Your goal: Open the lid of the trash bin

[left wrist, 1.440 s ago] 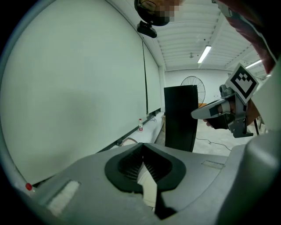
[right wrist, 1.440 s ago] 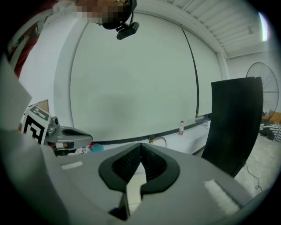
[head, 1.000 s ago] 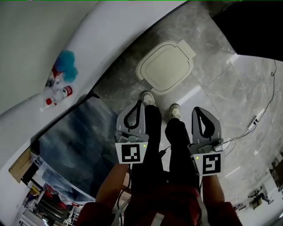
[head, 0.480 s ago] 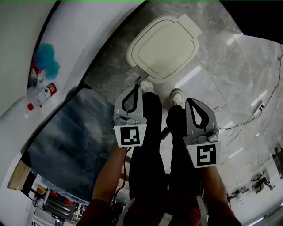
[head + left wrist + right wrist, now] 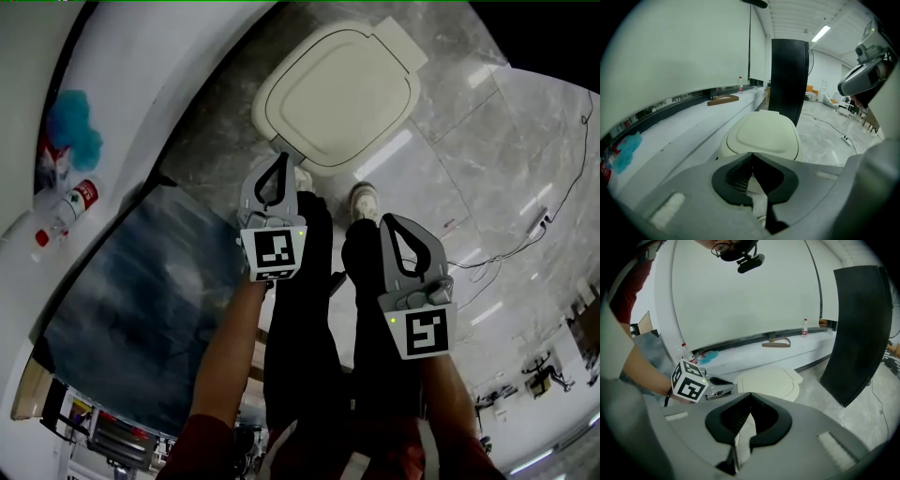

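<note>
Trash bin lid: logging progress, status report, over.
Trash bin lid closed. Left gripper shut, empty, at its near edge. Right gripper shut, empty, farther back. Nothing blocking.

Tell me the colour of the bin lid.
Cream, plain with no pattern. The lid shows best in the head view.

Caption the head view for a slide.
Left hand-held gripper by the shut trash bin lid; right hand-held gripper farther back.

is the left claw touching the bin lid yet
Cannot tell. In the head view the left claw tip overlaps the lid near its edge, but no view shows contact or a gap plainly.
</note>
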The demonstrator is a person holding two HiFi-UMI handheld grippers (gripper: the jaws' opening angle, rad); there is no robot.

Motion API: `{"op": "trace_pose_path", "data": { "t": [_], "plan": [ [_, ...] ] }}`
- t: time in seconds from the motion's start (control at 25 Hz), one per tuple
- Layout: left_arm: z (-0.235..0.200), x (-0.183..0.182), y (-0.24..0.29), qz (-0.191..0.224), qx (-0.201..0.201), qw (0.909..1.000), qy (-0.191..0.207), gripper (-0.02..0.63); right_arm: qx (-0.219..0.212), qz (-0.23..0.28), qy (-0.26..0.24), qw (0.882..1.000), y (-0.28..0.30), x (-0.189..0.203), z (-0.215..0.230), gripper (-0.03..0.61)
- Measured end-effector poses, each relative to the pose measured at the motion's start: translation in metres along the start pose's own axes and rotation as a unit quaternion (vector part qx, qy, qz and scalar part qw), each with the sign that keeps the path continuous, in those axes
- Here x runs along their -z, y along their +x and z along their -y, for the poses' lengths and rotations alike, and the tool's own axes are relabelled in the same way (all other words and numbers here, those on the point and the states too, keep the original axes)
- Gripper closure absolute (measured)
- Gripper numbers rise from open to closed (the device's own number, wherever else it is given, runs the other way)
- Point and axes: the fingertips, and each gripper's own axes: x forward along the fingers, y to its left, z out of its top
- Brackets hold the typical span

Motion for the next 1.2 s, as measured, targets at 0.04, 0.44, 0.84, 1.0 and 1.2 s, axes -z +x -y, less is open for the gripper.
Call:
{"op": "trace_pose_path", "data": {
  "t": [0.04,0.44,0.84,1.0,1.2],
  "plan": [
    [0.0,0.001,0.002,-0.001,0.001,1.0,0.0,0.611,0.0,-0.001,-0.001,1.0,0.001,0.0,0.0,0.578],
    [0.007,0.016,0.012,-0.016,0.013,0.9998,0.001,0.609,-0.004,-0.01,-0.003,1.0,0.004,-0.004,0.002,0.578],
    [0.003,0.016,0.011,0.008,0.015,0.9992,-0.038,0.609,-0.008,-0.01,-0.012,1.0,0.006,-0.005,0.005,0.578],
    [0.001,0.016,0.011,0.016,0.017,0.9979,-0.06,0.607,-0.011,-0.013,-0.012,1.0,0.006,-0.004,0.004,0.578],
    [0.0,0.018,0.01,0.026,0.011,0.9963,-0.081,0.607,-0.011,-0.013,-0.012,1.0,0.008,-0.005,0.005,0.578]
  ]
}}
